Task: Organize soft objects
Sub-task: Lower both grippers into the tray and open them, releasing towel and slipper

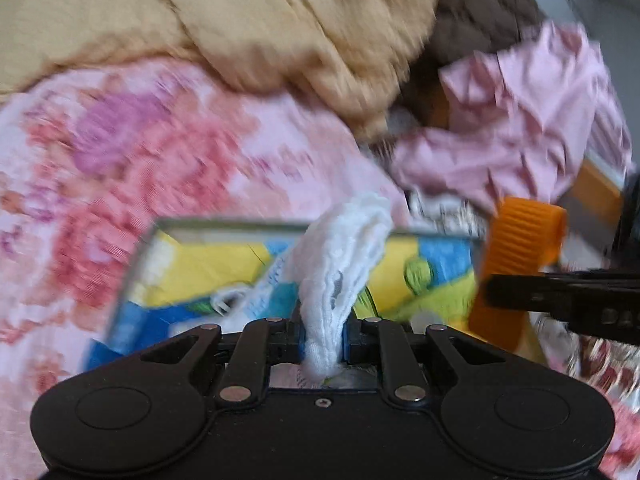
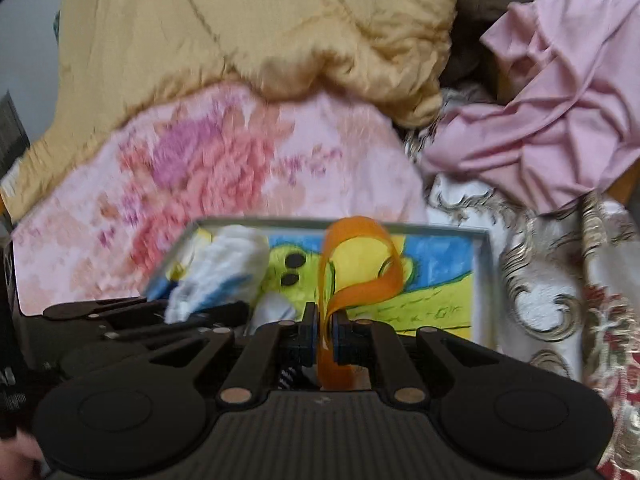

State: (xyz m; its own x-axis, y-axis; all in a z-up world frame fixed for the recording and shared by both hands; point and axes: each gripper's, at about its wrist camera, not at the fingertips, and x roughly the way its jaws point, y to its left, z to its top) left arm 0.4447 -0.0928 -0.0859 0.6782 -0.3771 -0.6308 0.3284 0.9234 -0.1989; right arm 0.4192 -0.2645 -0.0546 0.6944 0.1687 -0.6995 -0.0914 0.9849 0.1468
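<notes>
Pinching a limp white cloth (image 1: 344, 264), the left gripper (image 1: 323, 338) holds its bunched end; the right gripper (image 2: 325, 330) clamps a floppy orange band (image 2: 356, 264).

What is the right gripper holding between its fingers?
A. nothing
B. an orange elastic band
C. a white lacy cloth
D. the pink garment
B: in the right wrist view the right gripper is shut on the orange elastic band, which loops up above the colourful tray; the white lacy cloth is in the left gripper.
</notes>
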